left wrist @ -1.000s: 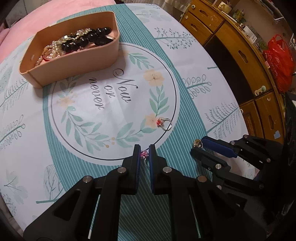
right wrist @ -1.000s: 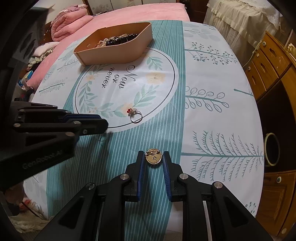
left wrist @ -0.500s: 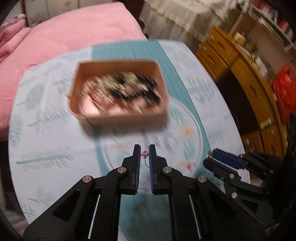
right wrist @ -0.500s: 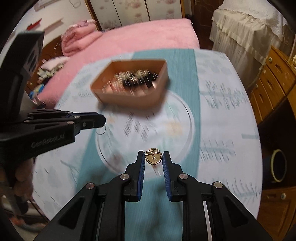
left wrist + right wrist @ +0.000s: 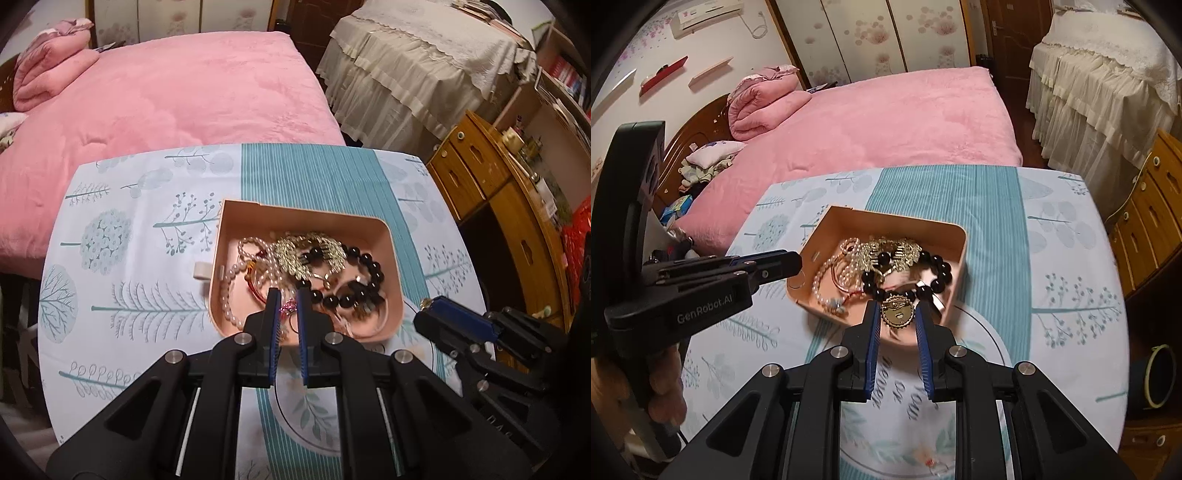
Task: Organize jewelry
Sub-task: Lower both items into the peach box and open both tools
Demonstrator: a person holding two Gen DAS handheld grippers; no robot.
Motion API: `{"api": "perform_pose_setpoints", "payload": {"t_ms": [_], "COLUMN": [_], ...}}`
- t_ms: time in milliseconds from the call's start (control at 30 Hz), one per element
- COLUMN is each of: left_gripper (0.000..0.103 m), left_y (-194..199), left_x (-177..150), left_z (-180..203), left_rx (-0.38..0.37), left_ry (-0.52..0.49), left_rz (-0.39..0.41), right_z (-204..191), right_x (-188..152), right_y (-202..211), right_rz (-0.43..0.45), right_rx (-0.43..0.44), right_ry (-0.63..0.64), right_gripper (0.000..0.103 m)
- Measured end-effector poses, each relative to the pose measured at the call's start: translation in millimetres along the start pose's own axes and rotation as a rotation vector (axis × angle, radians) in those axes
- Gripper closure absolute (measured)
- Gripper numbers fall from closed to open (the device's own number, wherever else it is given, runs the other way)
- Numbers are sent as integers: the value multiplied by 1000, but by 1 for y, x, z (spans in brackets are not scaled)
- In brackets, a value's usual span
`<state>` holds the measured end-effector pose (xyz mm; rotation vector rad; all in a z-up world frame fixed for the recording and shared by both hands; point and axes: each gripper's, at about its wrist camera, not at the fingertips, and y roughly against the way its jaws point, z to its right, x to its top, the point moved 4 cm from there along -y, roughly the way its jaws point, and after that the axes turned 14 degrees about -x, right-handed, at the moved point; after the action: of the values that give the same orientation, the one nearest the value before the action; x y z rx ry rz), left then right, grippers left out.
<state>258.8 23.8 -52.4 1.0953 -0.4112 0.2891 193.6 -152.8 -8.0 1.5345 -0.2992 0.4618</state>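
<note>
A peach jewelry box [image 5: 392, 243] [image 5: 961, 254] holds pearl strands, black beads and gold pieces on the table. My left gripper [image 5: 288, 308] is shut on a ring with a pink stone [image 5: 289, 307], held above the box's near edge. My right gripper [image 5: 897, 314] is shut on a round gold brooch [image 5: 897, 314], held over the box's near right corner. The right gripper also shows in the left wrist view [image 5: 428, 308], the left gripper in the right wrist view [image 5: 790, 264]. A ring with a red stone [image 5: 932, 466] lies on the cloth near me.
The table has a teal and white leaf-print cloth [image 5: 147, 302] [image 5: 1052, 258]. A pink bed [image 5: 166, 96] lies beyond it. Wooden drawers [image 5: 480, 177] stand to the right. A draped table [image 5: 1100, 74] is at the far right.
Both grippers have risen and moved forward from the near part of the cloth to above the jewelry box, each still holding its piece. The red-stone ring stayed on the cloth.
</note>
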Motion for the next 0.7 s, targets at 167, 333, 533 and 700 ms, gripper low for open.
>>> {"api": "perform_pose_setpoints", "payload": {"t_ms": [167, 333, 533, 700], "left_gripper": [97, 96, 96, 69], "left_y": [-15, -26, -31, -26], "left_x": [3, 0, -4, -8], "left_z": [-3, -3, -6, -5], "left_rx": [15, 18, 30, 39], "left_ry": [-3, -19, -10, -16], "left_rz": [-15, -51, -78, -73], "right_z": [-6, -10, -6, 1], "right_x": [1, -5, -8, -12], "right_y": [-19, -35, -33, -23], "right_rz": [-29, -63, -53, -39], "right_rx": [-11, -32, -40, -55], "right_ry": [19, 47, 45, 42], "right_gripper": [84, 81, 79, 79]}}
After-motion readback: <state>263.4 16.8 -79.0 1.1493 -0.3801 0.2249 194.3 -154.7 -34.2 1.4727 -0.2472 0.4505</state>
